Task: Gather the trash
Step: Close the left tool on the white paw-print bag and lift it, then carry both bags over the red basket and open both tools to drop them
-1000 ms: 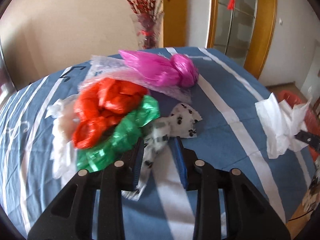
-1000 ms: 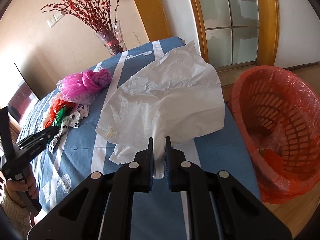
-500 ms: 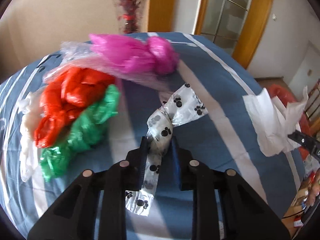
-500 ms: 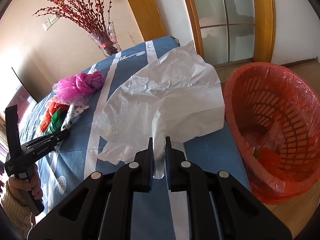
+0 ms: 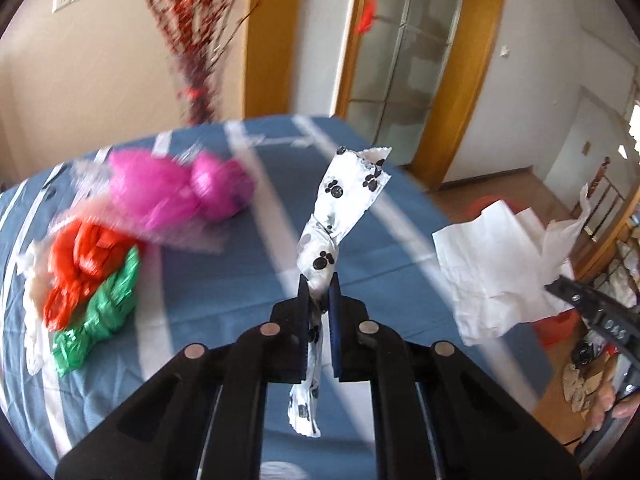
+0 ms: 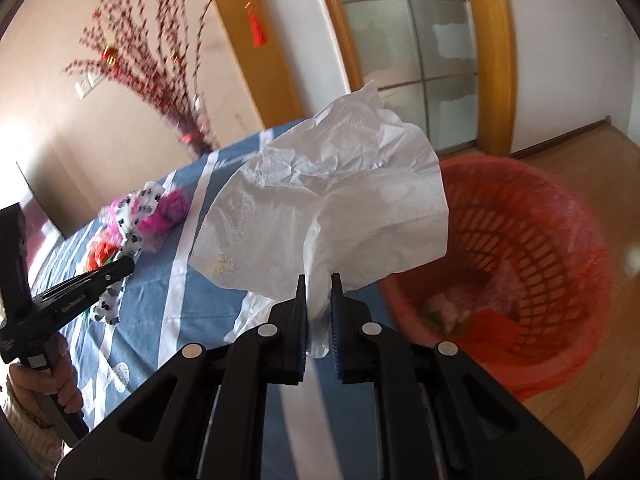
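Paw-print wrapper (image 5: 324, 240) was pinched in the left gripper (image 5: 319, 292), jaws closing on it, held clear above the blue striped bench (image 5: 240, 280). White tissue (image 6: 328, 208) was clamped in the right gripper (image 6: 319, 292), raised near the bench edge beside the red basket (image 6: 560, 240) on the floor. Pink bag (image 5: 180, 192), red bag (image 5: 76, 256) and green bag (image 5: 100, 316) lay bunched together on the bench. Basket held some scraps.
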### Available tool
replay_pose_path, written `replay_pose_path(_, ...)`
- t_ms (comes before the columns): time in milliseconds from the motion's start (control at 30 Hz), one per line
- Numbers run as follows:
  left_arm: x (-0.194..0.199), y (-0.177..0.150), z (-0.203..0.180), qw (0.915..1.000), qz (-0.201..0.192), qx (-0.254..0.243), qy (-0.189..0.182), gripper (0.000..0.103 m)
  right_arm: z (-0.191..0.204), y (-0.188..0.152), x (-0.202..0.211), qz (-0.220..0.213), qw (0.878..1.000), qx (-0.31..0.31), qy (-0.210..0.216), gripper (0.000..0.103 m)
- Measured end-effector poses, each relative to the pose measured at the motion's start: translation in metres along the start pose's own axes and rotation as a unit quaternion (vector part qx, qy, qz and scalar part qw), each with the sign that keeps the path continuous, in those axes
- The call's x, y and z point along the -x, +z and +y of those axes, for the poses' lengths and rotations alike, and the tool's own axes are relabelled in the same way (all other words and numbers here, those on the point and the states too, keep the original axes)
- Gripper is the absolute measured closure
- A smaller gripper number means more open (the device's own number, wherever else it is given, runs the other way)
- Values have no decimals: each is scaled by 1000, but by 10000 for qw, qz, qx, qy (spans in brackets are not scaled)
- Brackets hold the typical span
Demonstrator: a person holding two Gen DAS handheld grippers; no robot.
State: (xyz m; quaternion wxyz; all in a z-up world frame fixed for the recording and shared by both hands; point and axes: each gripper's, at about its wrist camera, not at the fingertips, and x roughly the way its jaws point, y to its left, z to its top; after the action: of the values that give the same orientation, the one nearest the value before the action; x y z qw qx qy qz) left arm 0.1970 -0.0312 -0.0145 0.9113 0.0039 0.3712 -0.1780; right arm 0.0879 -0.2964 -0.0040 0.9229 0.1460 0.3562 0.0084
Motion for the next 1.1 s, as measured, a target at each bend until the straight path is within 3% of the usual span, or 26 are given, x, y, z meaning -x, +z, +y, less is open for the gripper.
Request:
replay_pose_path(200, 5, 14, -54, 9988, -219, -163, -404, 93, -33, 2, 31, -435, 9981, -300, -316, 92)
replay_pose_path(500, -9, 16, -126, 9941, -144, -301, -1036, 93, -78, 2, 54, -763, 9917, -591, -851, 92)
replay_pose_path(767, -24, 12, -180, 9883, -25, -613, -1397, 93, -106, -2, 56, -781, 9884, -771, -1049, 92)
replay_pose_path(1100, -48, 7, -213, 9844, 210, -777, -1564, 93, -124, 1, 47, -734, 9862, -965, -1126, 92)
